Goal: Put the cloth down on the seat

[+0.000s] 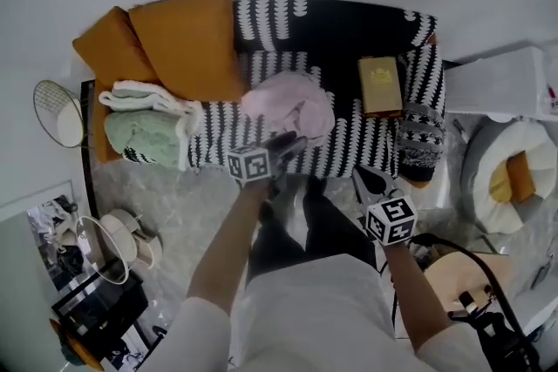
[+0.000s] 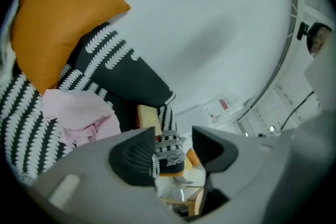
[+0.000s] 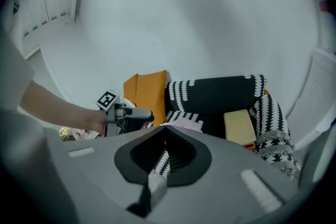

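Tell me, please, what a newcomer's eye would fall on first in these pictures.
The black-and-white patterned sofa fills the middle of the head view, with a crumpled pink cloth lying on its seat. Two orange cushions lean at its left end in that view, and a yellow box lies to the right of the cloth.

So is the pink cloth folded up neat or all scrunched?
Scrunched. The pink cloth lies in a rumpled heap on the black-and-white seat, with uneven folds and no flat edges.
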Tool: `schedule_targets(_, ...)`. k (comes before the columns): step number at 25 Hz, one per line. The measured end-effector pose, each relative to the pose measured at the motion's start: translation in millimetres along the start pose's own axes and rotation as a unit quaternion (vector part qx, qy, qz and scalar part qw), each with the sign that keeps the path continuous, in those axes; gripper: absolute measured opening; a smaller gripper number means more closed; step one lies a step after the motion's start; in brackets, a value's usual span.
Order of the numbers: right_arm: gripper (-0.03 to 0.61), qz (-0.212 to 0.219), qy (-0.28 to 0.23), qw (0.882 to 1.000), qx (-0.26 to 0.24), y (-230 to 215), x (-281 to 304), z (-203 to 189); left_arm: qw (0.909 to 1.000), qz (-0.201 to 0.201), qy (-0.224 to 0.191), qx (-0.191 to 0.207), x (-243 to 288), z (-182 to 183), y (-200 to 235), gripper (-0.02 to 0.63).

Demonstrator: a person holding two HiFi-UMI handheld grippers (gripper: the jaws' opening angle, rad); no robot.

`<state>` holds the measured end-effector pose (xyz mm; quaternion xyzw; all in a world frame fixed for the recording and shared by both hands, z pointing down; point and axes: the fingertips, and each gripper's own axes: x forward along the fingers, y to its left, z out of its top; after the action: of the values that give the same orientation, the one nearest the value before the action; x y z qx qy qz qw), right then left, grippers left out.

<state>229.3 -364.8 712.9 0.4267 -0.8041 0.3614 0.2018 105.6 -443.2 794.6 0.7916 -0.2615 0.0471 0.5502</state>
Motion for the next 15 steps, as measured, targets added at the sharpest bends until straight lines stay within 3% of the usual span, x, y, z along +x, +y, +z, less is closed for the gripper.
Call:
schedule_targets(8,0.003,-0.047,-0.011,0.998,-0.047,75,-32,-2,0.999,-0.023,-0.014,0.037,-102,-12,-51,0.142)
schedule_targets(15,0.003,-0.108,-0.043,0.992,-0.041,146,-44,-12,0.998,-0.015,-0.009,0.061,-206,-34,-57,0.075)
